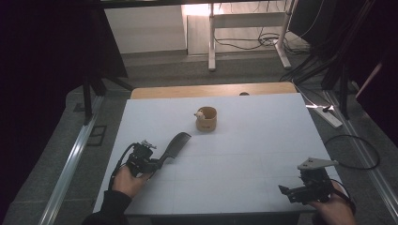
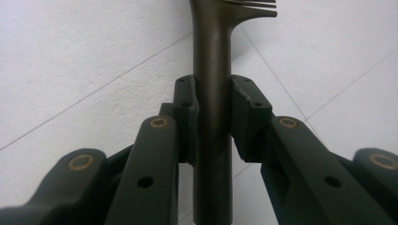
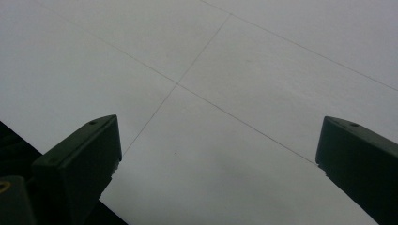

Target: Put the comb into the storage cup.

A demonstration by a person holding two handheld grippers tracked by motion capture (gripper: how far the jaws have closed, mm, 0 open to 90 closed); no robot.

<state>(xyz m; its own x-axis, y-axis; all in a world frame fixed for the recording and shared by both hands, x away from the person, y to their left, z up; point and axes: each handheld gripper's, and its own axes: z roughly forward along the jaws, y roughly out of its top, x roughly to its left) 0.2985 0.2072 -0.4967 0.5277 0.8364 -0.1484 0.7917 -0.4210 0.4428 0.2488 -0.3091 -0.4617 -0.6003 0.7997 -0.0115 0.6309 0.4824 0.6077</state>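
1. Nearest, at the front right corner of the white bench (image 1: pixel 244 154): right hand-held gripper (image 1: pixel 286 191), held in a hand at the bottom edge, grey three-cornered plate on top, jaws pointing left. In the right gripper view, jaws set wide apart, with bare bench surface (image 3: pixel 225 140) and thin seam lines between them; nothing gripped.
2. Front left: left hand-held gripper (image 1: pixel 156 164), held in a hand with a dark sleeve, cable looping beside it, aimed up and to the right across the bench.
3. Clamped between its pads: dark comb (image 1: pixel 176 143), gripped by the handle, toothed head reaching away from the gripper toward the bench centre. In the left gripper view (image 2: pixel 213 112), handle of the comb (image 2: pixel 212 70) running straight up between both pads, pads pressed on either side, teeth just visible at the top edge.
4. Farther, near mid-bench: small round wooden cup (image 1: pixel 206 119), upright, well apart from the comb tip, with a small pale object at its left rim, too small to identify.
5. Beyond: wooden table edge, grey floor, cables, white frame legs.
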